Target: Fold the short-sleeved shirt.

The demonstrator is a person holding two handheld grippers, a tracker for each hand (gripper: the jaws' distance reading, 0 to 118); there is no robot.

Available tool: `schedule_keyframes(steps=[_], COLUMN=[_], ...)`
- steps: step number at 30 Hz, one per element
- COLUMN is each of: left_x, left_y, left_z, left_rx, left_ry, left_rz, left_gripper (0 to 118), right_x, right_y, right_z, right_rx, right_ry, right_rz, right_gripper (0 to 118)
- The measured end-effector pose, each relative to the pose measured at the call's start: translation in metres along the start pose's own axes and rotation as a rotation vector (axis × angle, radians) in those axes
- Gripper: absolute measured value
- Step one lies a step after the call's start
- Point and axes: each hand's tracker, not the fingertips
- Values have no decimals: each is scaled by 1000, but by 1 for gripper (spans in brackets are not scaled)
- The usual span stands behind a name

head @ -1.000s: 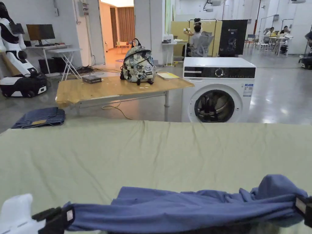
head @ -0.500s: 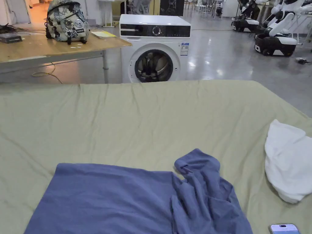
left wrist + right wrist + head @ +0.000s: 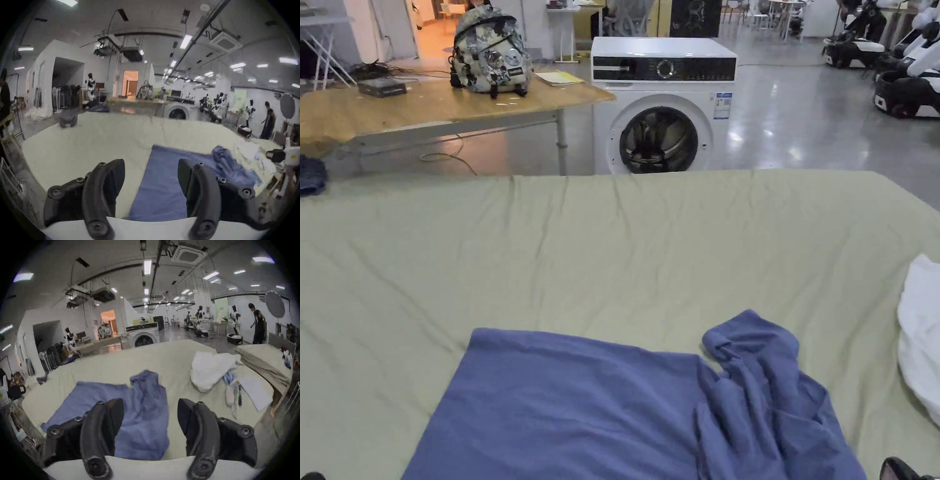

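Observation:
The blue short-sleeved shirt point(image 3: 600, 406) lies on the green-covered table point(image 3: 612, 250) at the near edge, its left part flat and smooth, its right part bunched with a sleeve sticking up point(image 3: 753, 340). In the left gripper view the left gripper point(image 3: 151, 175) is open, held above the shirt's point(image 3: 162, 186) left edge with nothing between the jaws. In the right gripper view the right gripper point(image 3: 150, 414) is open over the shirt's point(image 3: 139, 415) crumpled right part, holding nothing.
A white garment point(image 3: 922, 337) lies at the table's right edge. Beyond the table stand a washing machine point(image 3: 662, 106) and a wooden table point(image 3: 425, 106) with a backpack point(image 3: 489, 51). A person point(image 3: 259, 324) stands far right. Small items point(image 3: 233, 392) lie beside the white garment.
One second ago both grippers held the shirt stretched between them at the near edge. Now the shirt lies on the table and both grippers are open. The head camera tilted down and shifted.

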Motion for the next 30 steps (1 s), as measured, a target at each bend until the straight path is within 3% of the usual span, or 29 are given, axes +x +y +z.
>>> schedule_keyframes(steps=[1,2,3,4,8,16,21,22,24,26,30], left_x=[5,10,13,20,33,7,-6,-5,-1,7,22], left_y=[6,10,13,16,23,4,-7,-4,6,19,40], left_z=[2,5,5,6,11,4,-8,-16,-45,-82,-205], left_rx=[6,10,10,17,31,-76,-143,-148,-186,-175,-369], left_ry=[-19,-22,-14,11,5,-30,-22,-21,-87,-94,-220], left_rz=[7,-15,-49,-99,-150,-10,-60,-75,-65,-66,-72], left_gripper=[55,27,4,0,0,0,0,1,26,83,85], right_x=[-4,-8,-13,-18,-34,-39,-35,-34,-34,-34,-24], right_y=[3,5,6,6,5,2,-5,-6,-7,-8,-14], right_z=[1,1,1,2,2,1,-4,-5,-7,-10,-14], right_rx=[7,12,17,23,29,10,-31,-40,-53,-55,-83], right_ry=[22,24,18,11,9,52,64,65,70,67,68], right_rz=[-2,2,19,60,183,170,161,155,139,128,92], right_gripper=[32,8,3,0,0,0,0,0,0,0,0])
